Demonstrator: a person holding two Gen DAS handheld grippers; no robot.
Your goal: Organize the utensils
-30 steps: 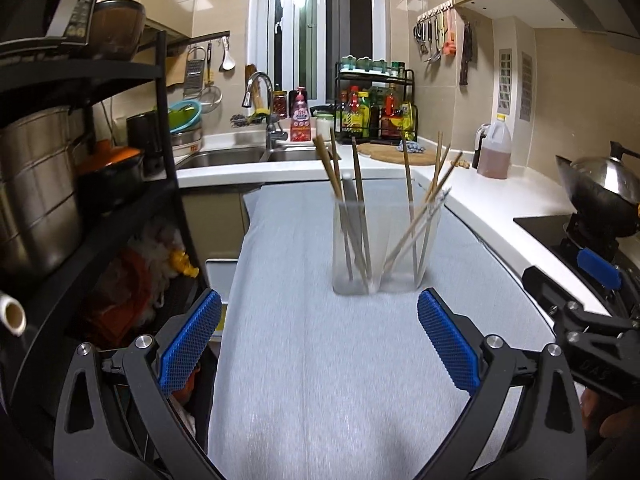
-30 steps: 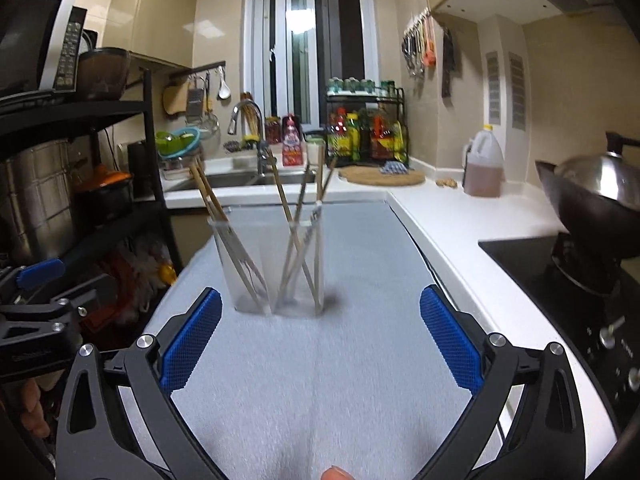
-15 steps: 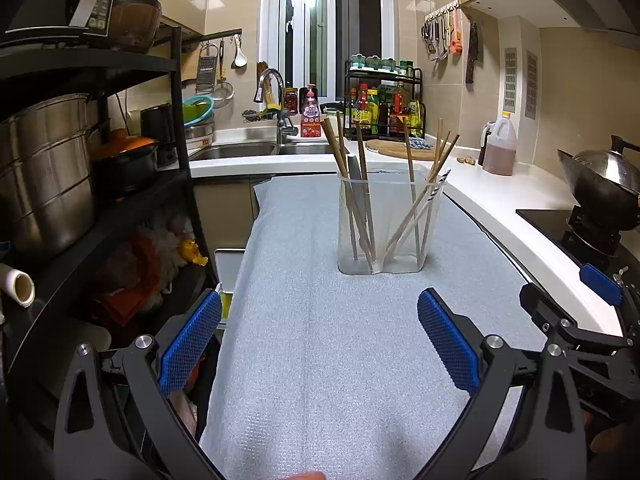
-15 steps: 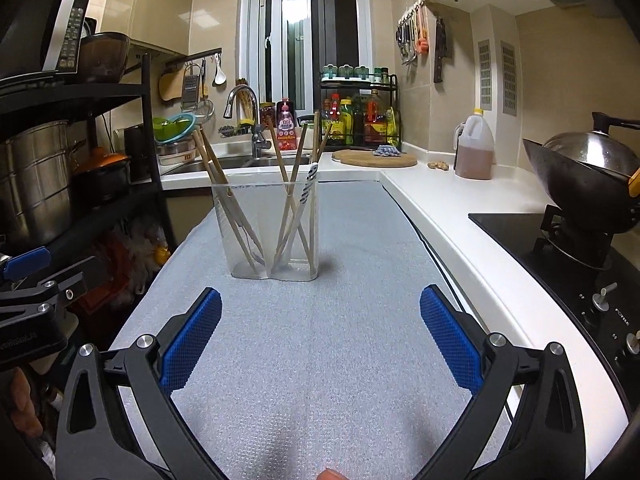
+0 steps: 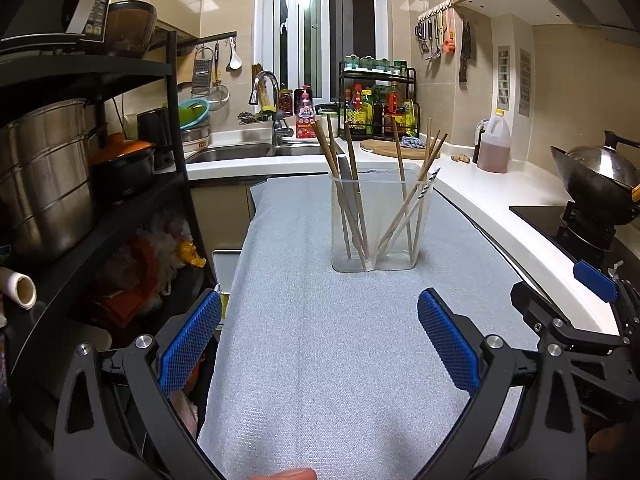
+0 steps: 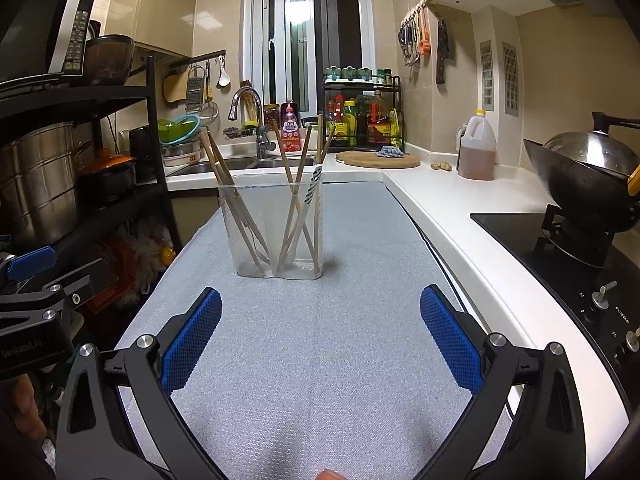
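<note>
Several chopsticks (image 5: 404, 208) lean in a clear holder (image 6: 276, 228), seemingly two-compartment, sink (image 6: 240, 164) behind.

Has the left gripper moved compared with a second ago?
Yes. The left gripper has pulled back: the clear utensil holder sits farther from its fingers, with more grey mat between.

I see blue cross-hatched pads (image 5: 188, 344) on my black left claw (image 5: 318, 340), a grey dimpled mat (image 6: 320, 340) over the white surface (image 6: 460, 224), tan chopsticks (image 5: 404, 216) in a clear holder (image 5: 380, 220), an orange pot lid (image 5: 122, 147)
</note>
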